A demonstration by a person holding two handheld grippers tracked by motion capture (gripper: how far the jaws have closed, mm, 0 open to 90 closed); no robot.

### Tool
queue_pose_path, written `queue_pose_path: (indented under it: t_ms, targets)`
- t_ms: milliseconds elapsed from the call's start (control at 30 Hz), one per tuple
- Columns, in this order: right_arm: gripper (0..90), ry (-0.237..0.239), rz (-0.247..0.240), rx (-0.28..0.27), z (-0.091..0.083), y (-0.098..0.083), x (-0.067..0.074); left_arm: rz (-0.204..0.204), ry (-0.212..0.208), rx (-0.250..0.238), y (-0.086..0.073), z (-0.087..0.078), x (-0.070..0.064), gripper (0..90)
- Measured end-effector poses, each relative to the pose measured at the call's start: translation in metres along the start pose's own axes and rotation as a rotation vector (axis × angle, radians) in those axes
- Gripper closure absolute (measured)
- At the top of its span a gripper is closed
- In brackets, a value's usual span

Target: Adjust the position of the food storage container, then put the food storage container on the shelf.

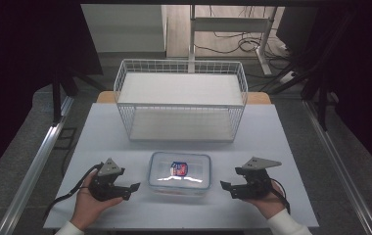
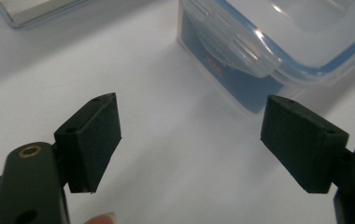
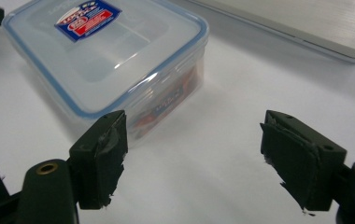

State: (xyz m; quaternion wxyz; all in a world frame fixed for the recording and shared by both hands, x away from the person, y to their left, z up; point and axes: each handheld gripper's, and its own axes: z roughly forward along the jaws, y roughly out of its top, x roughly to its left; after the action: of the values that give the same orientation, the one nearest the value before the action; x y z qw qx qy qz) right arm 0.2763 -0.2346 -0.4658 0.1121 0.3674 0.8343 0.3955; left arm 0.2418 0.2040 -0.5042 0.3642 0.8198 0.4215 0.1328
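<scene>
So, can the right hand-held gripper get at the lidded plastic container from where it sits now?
Probably yes. The right hand-held gripper rests on the white table just beside the clear lidded container, jaws open and pointing at its near side, with only bare tabletop between them. The left hand-held gripper keeps to the opposite side.

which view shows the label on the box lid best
The right gripper view: the red and blue label on the lidded plastic box is close, sharp enough to see its colours and shape. The high view shows it small, beside a glare streak. The left gripper view catches a corner of the box with a lid clasp.
</scene>
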Motion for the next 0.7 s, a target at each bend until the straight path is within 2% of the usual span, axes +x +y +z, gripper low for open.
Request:
queue_pose_path:
  t_ms: [100, 167, 233, 400, 500, 700]
  targets:
    - [21.8, 0.004, 0.024, -0.011, 0.001, 0.003, 0.0, -0.001, 0.002, -0.008, 0.0, -0.002, 0.0, 19.9]
    - [21.1, 0.004, 0.021, -0.02, -0.001, 0.003, 0.001, -0.026, -0.006, -0.024, 0.001, -0.002, 0.0, 19.9]
    - [19.8, -0.003, 0.02, -0.021, -0.002, 0.001, 0.001, -0.032, -0.008, -0.031, 0.002, -0.003, 0.0, 19.9]
    - [19.2, 0.003, 0.018, -0.027, 0.0, -0.002, -0.002, -0.074, -0.021, -0.061, 0.003, -0.008, 0.001, 18.4]
    - [19.1, 0.015, 0.023, -0.035, 0.002, 0.001, -0.003, -0.114, -0.065, -0.077, 0.006, -0.008, 0.004, 17.5]
    - [17.9, 0.057, 0.064, -0.045, 0.006, 0.006, -0.005, -0.196, -0.165, -0.102, 0.012, -0.01, 0.006, 17.5]
